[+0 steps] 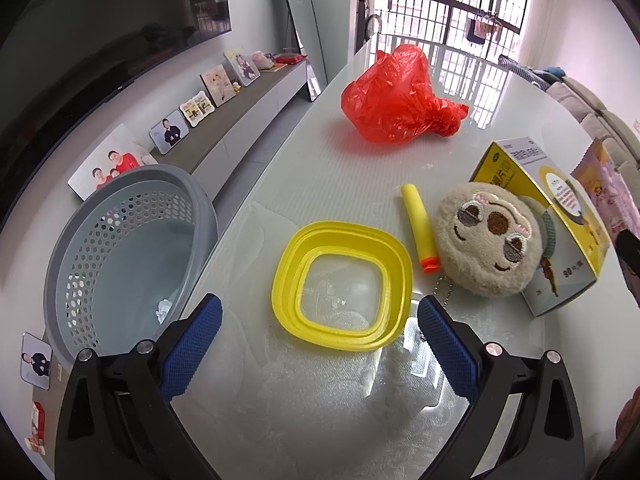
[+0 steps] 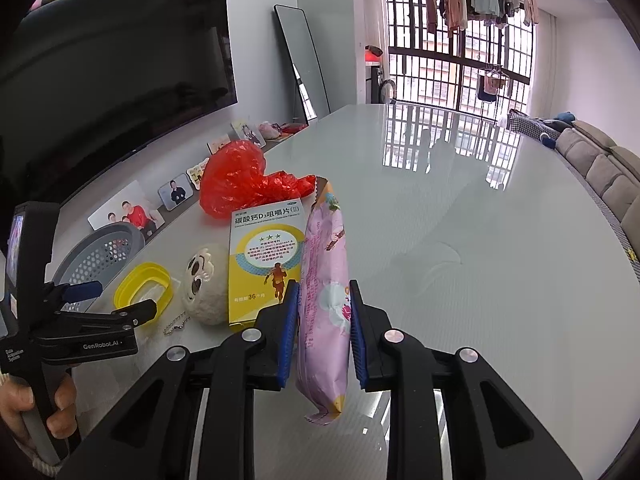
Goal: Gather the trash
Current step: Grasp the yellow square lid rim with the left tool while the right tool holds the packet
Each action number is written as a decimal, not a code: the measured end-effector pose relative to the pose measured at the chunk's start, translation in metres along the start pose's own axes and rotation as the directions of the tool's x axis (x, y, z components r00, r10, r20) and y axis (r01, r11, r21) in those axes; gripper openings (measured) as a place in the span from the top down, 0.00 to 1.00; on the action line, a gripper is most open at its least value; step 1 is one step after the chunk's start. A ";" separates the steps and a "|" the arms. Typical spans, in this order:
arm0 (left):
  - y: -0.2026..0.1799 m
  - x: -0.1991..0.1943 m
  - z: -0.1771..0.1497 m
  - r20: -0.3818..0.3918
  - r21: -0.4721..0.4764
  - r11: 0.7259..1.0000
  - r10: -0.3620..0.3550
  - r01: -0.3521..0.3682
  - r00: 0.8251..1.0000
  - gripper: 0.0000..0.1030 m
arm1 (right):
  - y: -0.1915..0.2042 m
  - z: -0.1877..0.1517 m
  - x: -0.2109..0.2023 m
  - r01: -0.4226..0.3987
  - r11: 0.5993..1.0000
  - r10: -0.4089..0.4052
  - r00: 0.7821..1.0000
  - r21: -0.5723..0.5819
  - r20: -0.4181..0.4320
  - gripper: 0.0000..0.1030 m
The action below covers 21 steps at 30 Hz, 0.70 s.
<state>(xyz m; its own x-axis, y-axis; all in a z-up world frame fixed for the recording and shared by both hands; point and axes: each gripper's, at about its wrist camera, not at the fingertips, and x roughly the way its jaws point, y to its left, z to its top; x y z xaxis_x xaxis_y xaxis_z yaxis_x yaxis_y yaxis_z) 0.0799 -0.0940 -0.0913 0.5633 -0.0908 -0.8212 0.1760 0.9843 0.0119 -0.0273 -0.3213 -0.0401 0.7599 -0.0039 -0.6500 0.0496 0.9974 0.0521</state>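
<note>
My right gripper [image 2: 325, 300] is shut on a pink snack wrapper [image 2: 325, 280], held upright above the glossy table [image 2: 480, 240]; the wrapper's edge [image 1: 608, 200] also shows in the left wrist view. My left gripper [image 1: 320, 312] stands open low over a yellow square lid [image 1: 340, 284], with nothing between its fingers; it appears at the left edge as the left gripper [image 2: 116, 300] in the right wrist view. A crumpled red plastic bag [image 1: 394, 96] lies farther back. A grey perforated basket [image 1: 120, 248] sits off the table's left edge with a scrap of paper inside.
A yellow foam dart [image 1: 418, 228], a round plush keychain [image 1: 490, 240] and a yellow-and-white medicine box [image 1: 560, 216] lie right of the lid. Photo frames [image 1: 172, 132] line a low cabinet on the left. A sofa [image 2: 600, 168] runs along the table's right side.
</note>
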 end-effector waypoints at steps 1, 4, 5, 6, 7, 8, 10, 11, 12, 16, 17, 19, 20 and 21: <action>-0.001 0.004 0.001 -0.010 0.000 1.000 0.001 -0.001 1.000 0.06 | 0.000 0.000 0.000 0.000 1.000 0.000 1.000 0.001 -0.001 0.77; 0.001 0.013 0.001 -0.037 -0.007 1.000 -0.016 0.016 0.999 0.06 | -0.003 0.000 0.000 -0.001 1.000 0.001 1.000 0.006 -0.002 0.77; 0.001 0.016 0.001 -0.042 -0.006 1.000 -0.018 0.018 0.999 0.06 | -0.003 0.000 0.000 -0.002 1.000 0.002 1.000 0.007 -0.003 0.77; 0.001 0.018 0.002 -0.047 -0.005 1.000 -0.018 0.018 0.999 0.06 | -0.003 0.000 0.001 -0.003 1.000 0.003 1.000 0.007 -0.005 0.77; 0.001 0.021 0.003 -0.049 -0.006 1.000 -0.018 0.017 0.999 0.06 | -0.003 0.000 0.001 -0.004 1.000 0.004 1.000 0.007 -0.006 0.77; 0.002 0.022 0.004 -0.050 -0.008 1.000 -0.019 0.019 0.999 0.07 | -0.003 0.000 0.002 -0.004 1.000 0.004 1.000 0.006 -0.007 0.77; 0.004 0.023 0.006 -0.043 -0.012 1.000 -0.020 0.019 0.999 0.10 | -0.003 0.000 0.002 -0.005 1.000 0.005 1.000 0.005 -0.008 0.77; 0.004 0.022 0.006 -0.038 -0.012 1.000 -0.018 0.018 0.999 0.16 | -0.003 0.001 0.002 -0.005 1.000 0.005 1.000 0.005 -0.009 0.77; 0.004 0.022 0.007 -0.033 -0.008 1.000 -0.016 0.015 0.999 0.19 | -0.003 0.000 0.002 -0.004 1.000 0.004 1.000 0.006 -0.009 0.77; 0.002 0.016 0.008 -0.031 0.010 1.000 -0.027 0.027 0.999 0.33 | -0.002 0.000 0.004 -0.005 1.000 0.005 1.000 0.006 -0.013 0.77; 0.003 0.015 0.007 -0.031 0.011 1.000 -0.026 0.027 0.999 0.34 | -0.001 0.000 0.004 -0.004 1.000 0.004 1.000 0.005 -0.012 0.77; 0.003 0.012 0.005 -0.034 0.016 1.000 -0.020 0.020 0.999 0.34 | 0.000 0.000 0.004 -0.001 1.000 0.001 1.000 0.001 -0.009 0.77; 0.004 0.011 0.004 -0.034 0.016 1.000 -0.019 0.019 0.999 0.34 | 0.000 -0.001 0.003 -0.001 1.000 0.001 1.000 0.000 -0.007 0.77; 0.005 0.009 0.003 -0.033 0.016 1.000 -0.017 0.018 0.999 0.34 | 0.001 -0.001 0.003 -0.001 1.000 0.001 1.000 -0.001 -0.005 0.77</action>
<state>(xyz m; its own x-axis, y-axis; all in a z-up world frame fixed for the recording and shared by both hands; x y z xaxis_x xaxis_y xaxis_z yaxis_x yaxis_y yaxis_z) 0.0877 -0.0907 -0.0970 0.5329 -0.1029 -0.8399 0.1988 0.9800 0.0061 -0.0256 -0.3199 -0.0430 0.7568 -0.0021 -0.6536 0.0480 0.9975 0.0525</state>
